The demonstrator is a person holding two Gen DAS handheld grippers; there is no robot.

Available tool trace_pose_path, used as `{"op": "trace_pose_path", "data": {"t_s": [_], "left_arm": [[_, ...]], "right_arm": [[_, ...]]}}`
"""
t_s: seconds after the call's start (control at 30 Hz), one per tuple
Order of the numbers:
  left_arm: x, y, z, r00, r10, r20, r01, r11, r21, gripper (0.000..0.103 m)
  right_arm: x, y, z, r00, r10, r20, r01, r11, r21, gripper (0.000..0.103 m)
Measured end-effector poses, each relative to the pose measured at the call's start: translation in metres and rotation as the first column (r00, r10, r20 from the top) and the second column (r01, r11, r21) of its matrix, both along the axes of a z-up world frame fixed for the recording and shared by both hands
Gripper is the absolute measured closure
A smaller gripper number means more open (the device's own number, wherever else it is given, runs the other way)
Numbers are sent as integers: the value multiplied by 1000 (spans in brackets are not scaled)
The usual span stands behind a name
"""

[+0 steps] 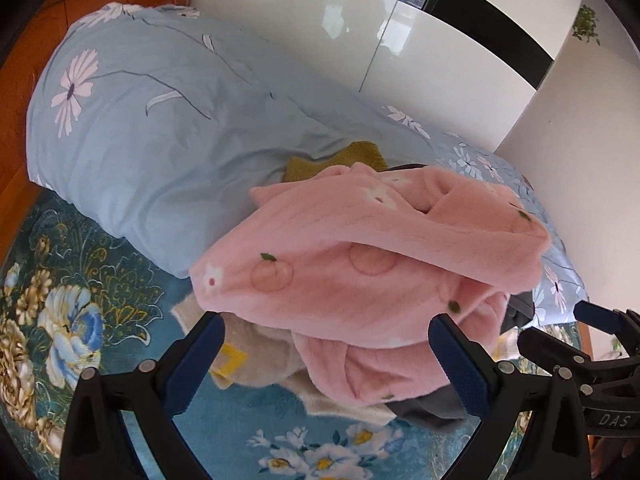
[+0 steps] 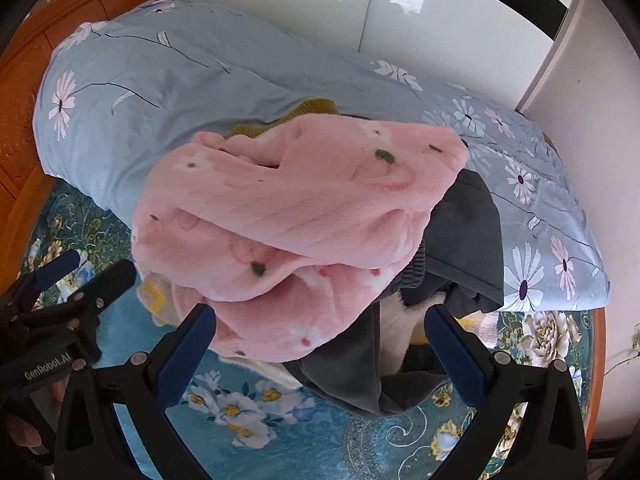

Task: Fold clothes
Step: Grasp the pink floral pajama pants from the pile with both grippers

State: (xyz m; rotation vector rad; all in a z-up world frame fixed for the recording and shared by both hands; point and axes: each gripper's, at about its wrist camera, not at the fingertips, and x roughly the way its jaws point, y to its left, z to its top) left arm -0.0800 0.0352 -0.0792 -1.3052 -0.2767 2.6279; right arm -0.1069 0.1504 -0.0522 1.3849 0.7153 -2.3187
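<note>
A pile of clothes lies on the bed. A pink fleece garment (image 1: 360, 280) with peach and flower prints sits on top; it also shows in the right wrist view (image 2: 304, 216). Under it lie a dark grey garment (image 2: 468, 236), a beige piece (image 1: 256, 364) with a yellow patch, and an olive knit (image 1: 352, 158) behind. My left gripper (image 1: 328, 340) is open just in front of the pile, holding nothing. My right gripper (image 2: 320, 332) is open, its fingers to either side of the pile's near edge. Each gripper shows in the other's view, the left (image 2: 80, 276) and the right (image 1: 560, 322).
A rolled light blue floral quilt (image 1: 160, 120) lies behind the pile along the bed. The bedsheet (image 1: 80, 312) is teal with a flower print. An orange wooden headboard (image 1: 80, 0) stands at the left. White wardrobe doors (image 1: 340, 32) stand behind the bed.
</note>
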Motion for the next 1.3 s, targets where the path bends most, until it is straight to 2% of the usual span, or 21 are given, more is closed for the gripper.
{"op": "trace_pose_path", "data": {"t_s": [0.13,0.33,0.47,0.57,0.83,0.9,0.93,1.07,1.1,1.13,1.17,1.2,1.23,1.3], "left_arm": [[-35,-18,-5,1000,-17,24,17,1000,-2,0],[-52,-13,-10,998,-43,47,43,999,9,0],[-62,-9,-10,996,-44,82,38,997,69,0],[-73,-7,-9,992,-55,117,35,985,167,0],[-91,13,-6,983,-66,173,18,963,269,0],[-97,15,-6,976,-61,211,-6,952,306,0],[-100,17,-8,968,-54,244,-36,936,350,0],[-109,24,-14,932,-28,362,-172,843,510,1],[-112,28,-13,927,-20,375,-194,828,526,4],[-114,32,-12,923,-11,385,-207,830,518,17],[-119,37,-13,907,10,421,-230,850,474,28],[-121,38,-16,890,19,455,-249,857,451,65],[-123,38,-18,872,26,488,-267,862,431,94],[-114,34,-4,878,33,477,-272,855,441,94]], "right_arm": [[-12,5,-10,1000,-3,15,2,1000,13,0],[-28,9,-18,999,4,34,-5,1000,16,0],[-35,13,-21,999,9,47,-9,1000,11,0],[-37,18,-21,998,8,55,-7,1000,-7,0],[-38,35,-17,998,23,53,-23,1000,-3,0],[-34,44,-14,998,19,53,-18,1000,-7,0],[-30,52,-12,998,11,55,-10,1000,-9,0],[-16,83,-4,996,-18,90,18,1000,0,0],[-12,91,-3,995,-28,95,28,1000,2,0],[-8,99,0,995,-38,93,37,999,6,0],[-4,107,3,995,-47,92,46,999,11,0],[1,115,8,994,-57,89,56,998,12,0],[6,124,12,994,-67,85,66,998,12,0],[13,142,22,993,-89,81,89,996,5,0]]}}
